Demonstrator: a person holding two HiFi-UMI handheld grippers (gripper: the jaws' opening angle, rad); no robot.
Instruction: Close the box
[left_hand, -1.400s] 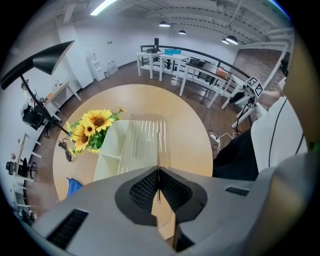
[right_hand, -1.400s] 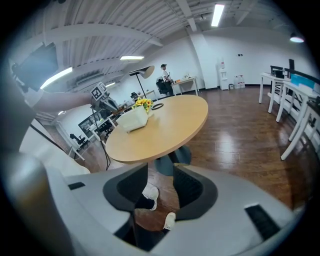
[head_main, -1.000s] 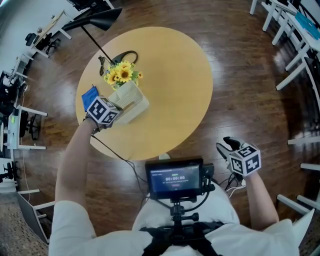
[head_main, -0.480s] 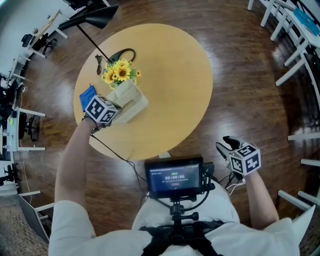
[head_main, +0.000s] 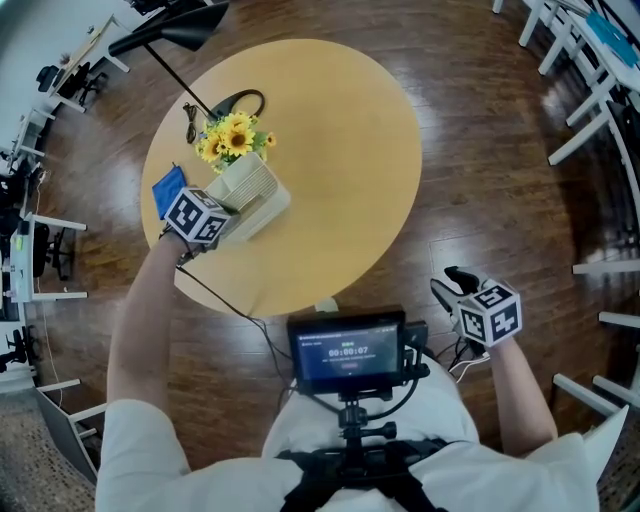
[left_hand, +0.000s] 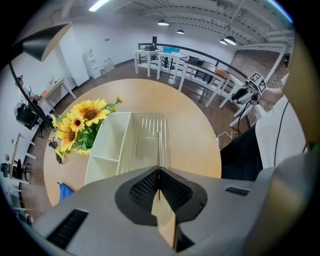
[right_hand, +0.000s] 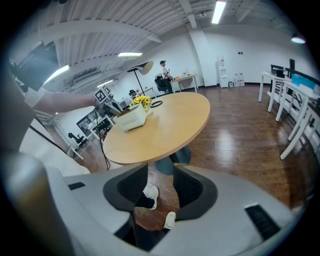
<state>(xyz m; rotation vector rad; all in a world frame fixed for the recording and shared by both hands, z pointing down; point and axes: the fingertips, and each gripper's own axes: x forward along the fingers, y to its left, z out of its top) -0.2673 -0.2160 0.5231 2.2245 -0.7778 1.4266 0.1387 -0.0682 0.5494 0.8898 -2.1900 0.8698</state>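
The white plastic compartment box (left_hand: 107, 150) is sitting on the round wooden table (head_main: 330, 150) beside yellow sunflowers (left_hand: 80, 120), its clear ribbed lid (left_hand: 145, 137) seemingly not yet down, the left hand-held gripper (left_hand: 159, 172) pinching the lid's edge; the right hand-held gripper (right_hand: 161, 192) is hanging parted and empty off the table

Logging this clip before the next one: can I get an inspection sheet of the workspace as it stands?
Surface: round wooden table.
Job's things: white compartment box near the table's left edge; clear lid partly over it, open compartments showing beside it.
Clutter: sunflowers beside the box; blue item by the table edge, kind unclear.
Grippers: left gripper with jaws shut on the lid's edge; right gripper off the table, jaws apart, nothing between them.
Cables: black cable looped on the table beyond the sunflowers.
Surroundings: black floor lamp, white desks, dark wood floor.
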